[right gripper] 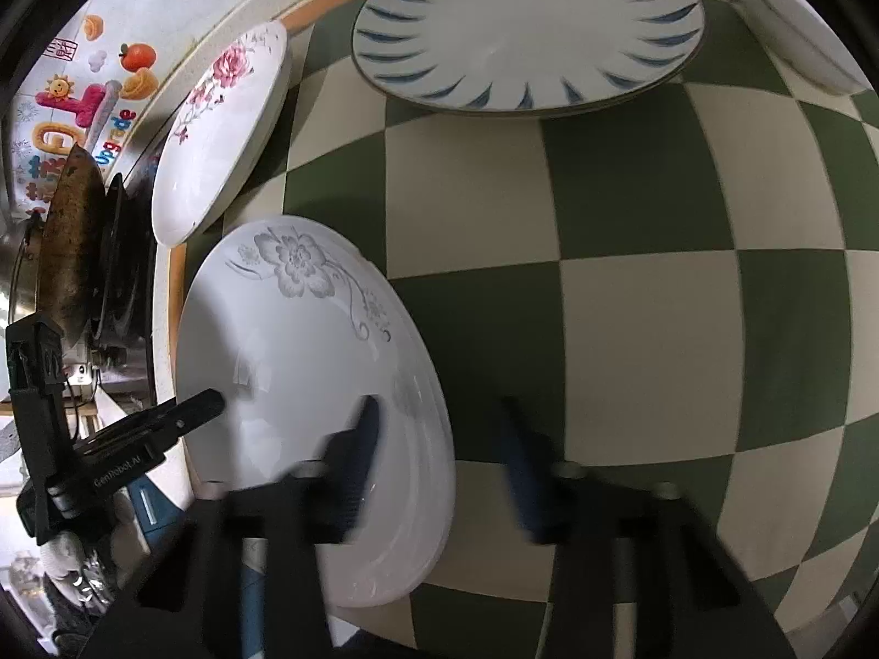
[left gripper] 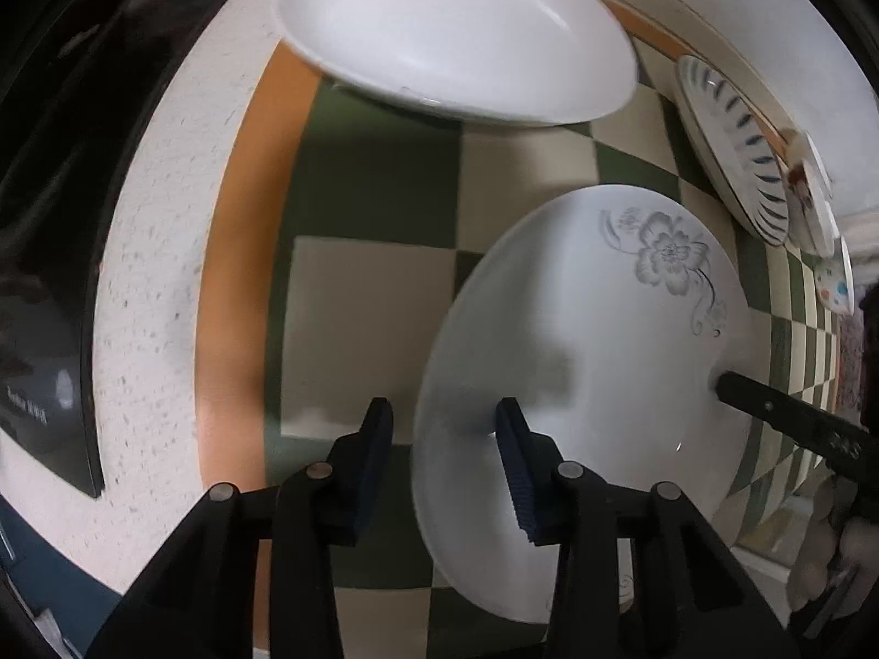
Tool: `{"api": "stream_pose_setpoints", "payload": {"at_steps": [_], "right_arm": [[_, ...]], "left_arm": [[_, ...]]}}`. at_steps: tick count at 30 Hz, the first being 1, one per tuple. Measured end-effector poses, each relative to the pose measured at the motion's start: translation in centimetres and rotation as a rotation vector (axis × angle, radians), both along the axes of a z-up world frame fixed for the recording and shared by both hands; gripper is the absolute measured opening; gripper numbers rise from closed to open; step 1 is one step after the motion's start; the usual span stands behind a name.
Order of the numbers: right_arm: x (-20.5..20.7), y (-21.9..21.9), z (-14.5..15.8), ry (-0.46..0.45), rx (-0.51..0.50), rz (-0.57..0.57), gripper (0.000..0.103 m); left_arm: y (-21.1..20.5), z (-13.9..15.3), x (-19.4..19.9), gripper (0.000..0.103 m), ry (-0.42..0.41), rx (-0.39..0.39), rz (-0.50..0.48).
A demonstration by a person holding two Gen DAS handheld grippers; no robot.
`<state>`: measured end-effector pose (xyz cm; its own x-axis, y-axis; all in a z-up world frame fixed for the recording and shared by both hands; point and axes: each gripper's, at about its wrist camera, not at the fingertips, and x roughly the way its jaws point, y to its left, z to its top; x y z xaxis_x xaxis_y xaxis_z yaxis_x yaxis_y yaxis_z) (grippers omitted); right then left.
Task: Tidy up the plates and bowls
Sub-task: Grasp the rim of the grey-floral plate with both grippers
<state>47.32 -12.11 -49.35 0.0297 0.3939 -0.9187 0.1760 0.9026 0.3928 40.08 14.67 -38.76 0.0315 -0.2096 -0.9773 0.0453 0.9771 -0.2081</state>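
Observation:
A white plate with a grey flower (left gripper: 593, 362) lies on the green-and-cream checkered cloth (left gripper: 362, 329). My left gripper (left gripper: 445, 428) is open, its jaws straddling the plate's left rim. The same plate (right gripper: 296, 362) shows in the right wrist view, stacked on other plates. My right gripper (right gripper: 439, 428) is open, its left finger over the plate's right rim. A pink-flower plate (left gripper: 456, 38) lies further on; it also shows in the right wrist view (right gripper: 220, 126). A blue-striped plate (right gripper: 527, 27) lies at the far edge.
A black stove top (left gripper: 60, 219) borders the speckled counter (left gripper: 148, 274) on the left. A dark wok (right gripper: 71, 236) sits on the stove. Small dishes (left gripper: 818, 203) stand beyond the striped plate (left gripper: 736, 148). Another plate's rim (right gripper: 796, 27) shows at top right.

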Motion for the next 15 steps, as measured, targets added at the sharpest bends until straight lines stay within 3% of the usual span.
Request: {"api": "stream_pose_setpoints", "payload": {"at_steps": [8,15], "right_arm": [[-0.6,0.4,0.7,-0.034,-0.010,0.038,0.019],[-1.6,-2.9,3.7,-0.098,0.005,0.041,0.018]], "left_arm": [[-1.9,0.3,0.2,0.033,-0.012,0.011,0.001],[-4.3,2.9,-1.0,0.033,-0.046,0.017,-0.001]]}}
